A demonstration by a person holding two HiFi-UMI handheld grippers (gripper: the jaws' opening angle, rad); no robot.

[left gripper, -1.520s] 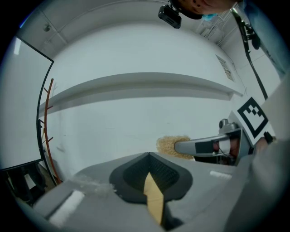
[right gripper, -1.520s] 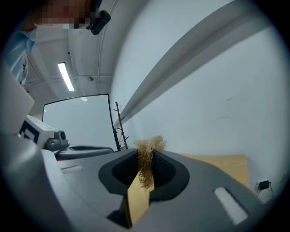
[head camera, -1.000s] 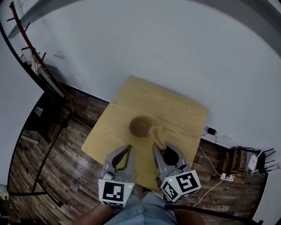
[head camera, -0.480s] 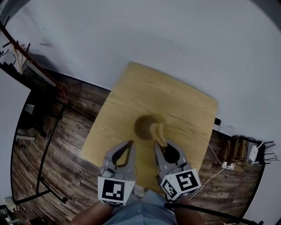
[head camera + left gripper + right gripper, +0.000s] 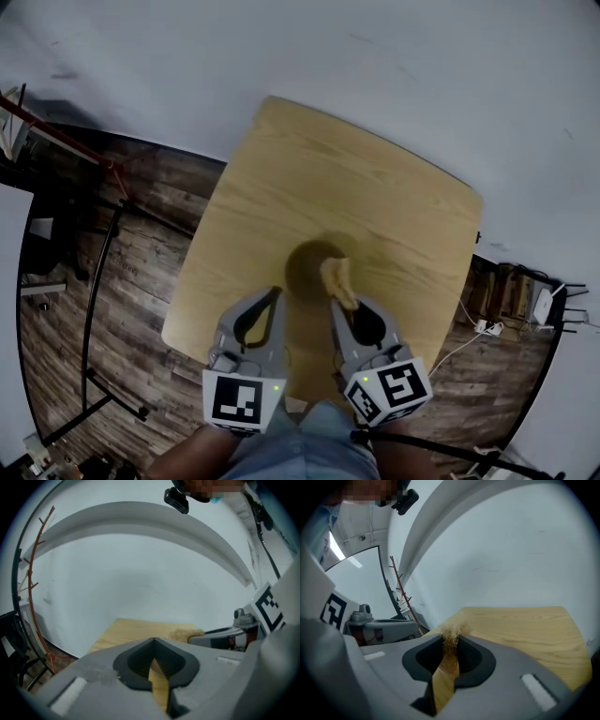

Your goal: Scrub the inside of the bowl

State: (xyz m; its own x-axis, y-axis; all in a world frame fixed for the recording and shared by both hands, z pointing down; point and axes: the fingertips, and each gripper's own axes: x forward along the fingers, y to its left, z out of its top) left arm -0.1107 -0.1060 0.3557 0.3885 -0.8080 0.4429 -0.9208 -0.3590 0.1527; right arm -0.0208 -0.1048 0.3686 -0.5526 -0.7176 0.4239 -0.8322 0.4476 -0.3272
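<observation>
— Where is the bowl?

— The bowl (image 5: 302, 270) stands on the table (image 5: 328, 178), in the near half and roughly midway across. It is dark and round, and its inside is too shadowed in the head view to read.

— And the scrubber?

— The scrubber (image 5: 338, 279) is a tan, fibrous wad lying over the bowl's right rim. I cannot tell whether it touches the inside.

— What holds it?

— The right gripper (image 5: 336, 305). Its own view shows the jaws clenched on the wad, with a frayed tuft poking out past the tips. It reaches forward from the person's lap and leans a little left toward the bowl, with its marker cube nearest the body.

— The other one?

— The left gripper (image 5: 277, 294) lies just beside it and leans slightly right. Its tip is near the bowl's near-left rim. Its jaws are pressed together with nothing in them; only a sliver of table shows through the gap behind the tips.

— What is hidden?

— Neither gripper view shows the bowl, because the jaws' own bodies block it. The hands sit behind the cubes. Only the forearms and pale shorts (image 5: 300, 450) show, cut off at the bottom edge. A plank floor (image 5: 141, 281) and a white wall (image 5: 375, 56) surround the table.
</observation>
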